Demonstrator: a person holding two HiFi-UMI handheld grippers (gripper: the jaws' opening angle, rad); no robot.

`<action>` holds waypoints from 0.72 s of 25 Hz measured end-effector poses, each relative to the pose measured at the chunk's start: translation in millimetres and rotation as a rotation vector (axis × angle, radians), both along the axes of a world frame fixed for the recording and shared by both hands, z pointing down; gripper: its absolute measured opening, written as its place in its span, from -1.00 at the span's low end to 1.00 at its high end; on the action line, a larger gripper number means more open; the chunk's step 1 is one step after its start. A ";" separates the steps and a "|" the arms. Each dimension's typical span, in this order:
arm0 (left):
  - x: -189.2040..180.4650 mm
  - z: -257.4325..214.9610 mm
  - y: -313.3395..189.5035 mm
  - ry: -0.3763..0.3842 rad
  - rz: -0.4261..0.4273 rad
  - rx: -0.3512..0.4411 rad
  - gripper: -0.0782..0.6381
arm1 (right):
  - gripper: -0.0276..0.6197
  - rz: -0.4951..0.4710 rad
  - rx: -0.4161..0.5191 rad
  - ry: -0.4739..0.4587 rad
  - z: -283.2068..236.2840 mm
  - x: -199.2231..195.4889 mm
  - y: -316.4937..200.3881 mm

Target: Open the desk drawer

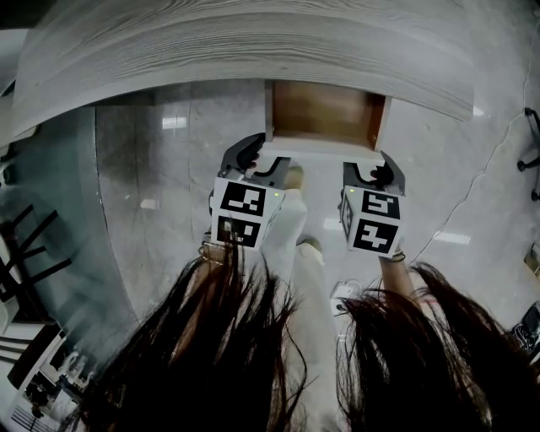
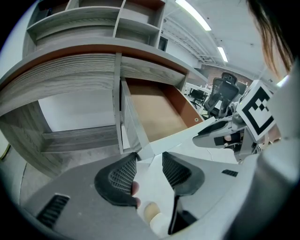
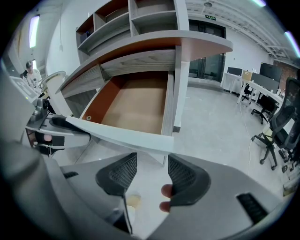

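Just beyond left hand-held gripper [image 2: 149, 160], open drawer [image 2: 154, 117]

Bright, even light falls from ceiling strips [image 2: 192, 14] high above my left tongs [image 2: 149, 160]. Left of them the polished floor [image 1: 126, 169] throws white glare patches. My head view is dimmer; every view bends at its rim, gripper views black-cornered.

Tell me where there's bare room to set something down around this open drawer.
The drawer floor is bare from one of its side walls to the other, back from the pale front panel. The desktop above looks bare where visible. The front panel is crowded: the left hand-held gripper and right hand-held gripper sit at its corners.
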State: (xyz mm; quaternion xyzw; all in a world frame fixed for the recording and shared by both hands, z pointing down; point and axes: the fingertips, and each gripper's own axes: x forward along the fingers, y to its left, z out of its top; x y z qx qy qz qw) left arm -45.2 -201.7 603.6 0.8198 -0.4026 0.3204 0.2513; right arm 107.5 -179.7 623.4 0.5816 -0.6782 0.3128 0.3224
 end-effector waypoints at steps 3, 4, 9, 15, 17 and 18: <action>-3.3 0.4 1.1 0.005 -0.018 -0.006 -0.31 | -0.27 -0.004 -0.007 0.002 0.2 -0.8 0.7; -4.2 0.7 2.0 0.006 -0.022 -0.009 -0.31 | -0.27 -0.005 -0.011 0.003 0.3 -1.1 1.3; -9.5 2.8 7.7 -0.001 -0.024 -0.017 -0.31 | -0.27 -0.010 -0.024 0.015 2.8 -3.0 5.5; -9.7 -6.3 25.9 -0.004 -0.036 -0.015 -0.31 | -0.27 0.009 -0.044 0.001 -3.0 1.5 26.4; -12.0 -1.8 24.6 -0.009 -0.038 -0.020 -0.31 | -0.27 0.008 -0.054 0.004 1.3 0.7 26.1; -12.8 0.0 24.7 -0.012 -0.038 -0.023 -0.31 | -0.27 0.006 -0.058 0.005 2.4 0.2 26.8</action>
